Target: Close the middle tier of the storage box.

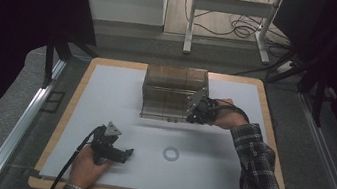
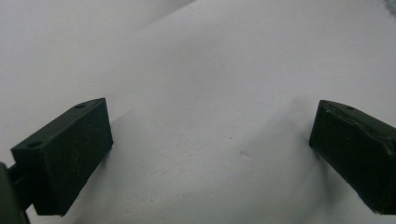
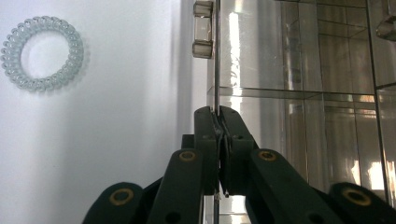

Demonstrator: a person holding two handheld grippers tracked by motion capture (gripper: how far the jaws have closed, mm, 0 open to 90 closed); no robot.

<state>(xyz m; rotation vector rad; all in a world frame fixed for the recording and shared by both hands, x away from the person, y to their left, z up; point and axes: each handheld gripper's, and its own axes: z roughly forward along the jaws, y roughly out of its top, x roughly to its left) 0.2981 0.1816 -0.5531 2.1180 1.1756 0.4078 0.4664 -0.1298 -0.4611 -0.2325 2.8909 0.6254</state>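
Note:
A clear acrylic case (image 1: 172, 92) with shelves inside stands at the back middle of the white mat. At its front right corner my right gripper (image 1: 194, 112) is shut on the edge of the case's thin clear front panel (image 3: 217, 56). In the right gripper view, the right gripper (image 3: 218, 114) pinches that panel, seen edge-on, beside the case (image 3: 299, 70). A clear spiral hair ring (image 1: 171, 153) lies flat on the mat in front of the case, and the hair ring (image 3: 42, 53) is apart from the jaws. My left gripper (image 1: 127, 154) rests low near the front left. The left gripper (image 2: 210, 112) stands open over bare mat.
The white mat (image 1: 105, 95) lies on a wood-edged table. A small clear hinge block (image 3: 203, 28) sits on the panel's edge. Beyond the table are a white stand's legs (image 1: 190, 22) and loose cables (image 1: 242, 29) on the floor. Dark frames flank both sides.

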